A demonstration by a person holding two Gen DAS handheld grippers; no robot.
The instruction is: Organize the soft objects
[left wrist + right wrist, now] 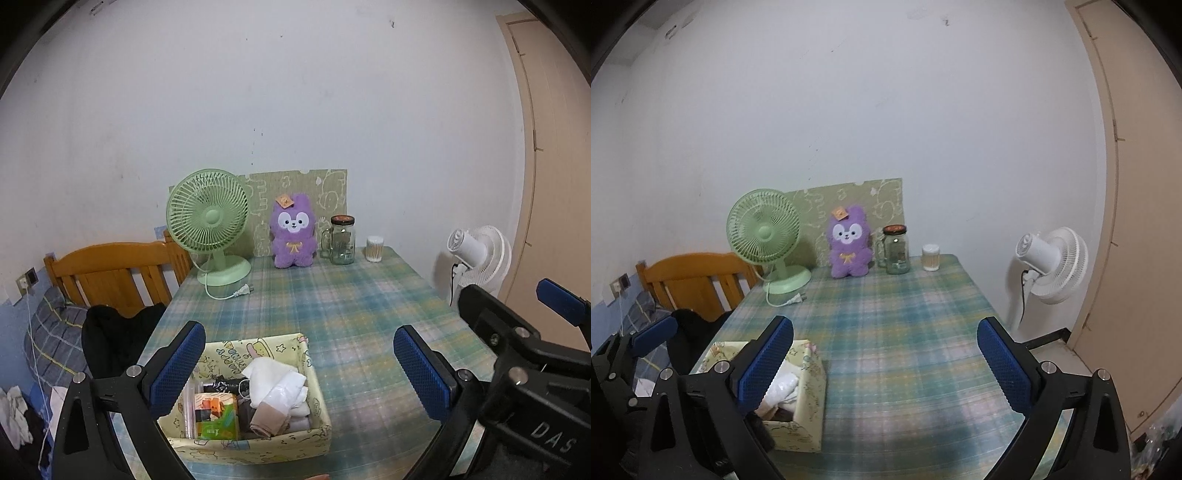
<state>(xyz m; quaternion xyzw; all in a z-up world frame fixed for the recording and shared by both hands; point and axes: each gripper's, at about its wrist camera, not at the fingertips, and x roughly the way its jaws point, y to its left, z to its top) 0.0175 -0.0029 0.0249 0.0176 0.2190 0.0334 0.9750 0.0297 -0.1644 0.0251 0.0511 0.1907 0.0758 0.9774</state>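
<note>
Both tongs stand with their blue pads wide apart and nothing between them: our left tongs hover over the near left part of the desk, above the box, and our right tongs hang over bare checked cloth just right of it. We count one patterned yellow box at the near left of the desk, and in it the soft things lie packed: one bundle of white cloth, one beige rolled piece near it, some dark items beneath that we cannot tell apart, and one orange and green packet at the box's left side. Along the far edge of the desk we count four things in a row, left to right: one green desk fan with its plug lying loose on the cloth, one purple plush toy sitting upright, one glass jar with a dark lid, and one small tub of cotton swabs. One white fan stands off the desk at the right, so two fans in all. One wooden headboard shows at the left.
</note>
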